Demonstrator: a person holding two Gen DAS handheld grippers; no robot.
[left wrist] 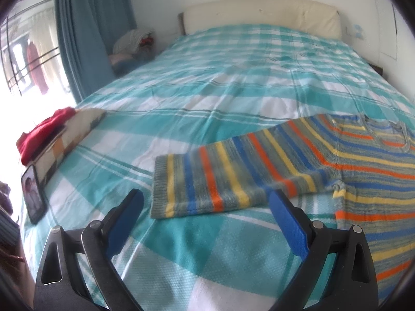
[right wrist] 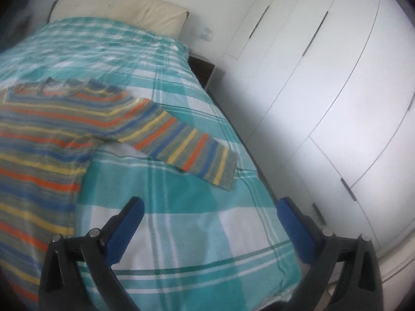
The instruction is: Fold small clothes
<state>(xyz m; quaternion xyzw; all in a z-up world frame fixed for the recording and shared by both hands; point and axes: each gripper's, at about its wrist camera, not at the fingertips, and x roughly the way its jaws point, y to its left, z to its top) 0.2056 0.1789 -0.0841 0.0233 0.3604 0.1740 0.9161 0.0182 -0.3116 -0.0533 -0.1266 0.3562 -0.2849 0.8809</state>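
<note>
A small striped knitted sweater [left wrist: 363,160] in grey, blue, orange and yellow lies flat on the teal plaid bedspread [left wrist: 207,83], sleeves spread out. Its left sleeve [left wrist: 220,184] ends just beyond my left gripper [left wrist: 207,199], which is open and empty above the bed. In the right wrist view the sweater body [right wrist: 39,155] lies at the left and its right sleeve [right wrist: 186,147] reaches toward the bed's right edge. My right gripper [right wrist: 210,207] is open and empty, a little short of that sleeve's cuff.
Folded red clothing [left wrist: 44,134] sits on a checked pile at the bed's left edge, with a phone [left wrist: 33,194] beside it. A cream headboard [left wrist: 262,13] stands behind. White wardrobe doors [right wrist: 324,90] stand close to the bed's right edge.
</note>
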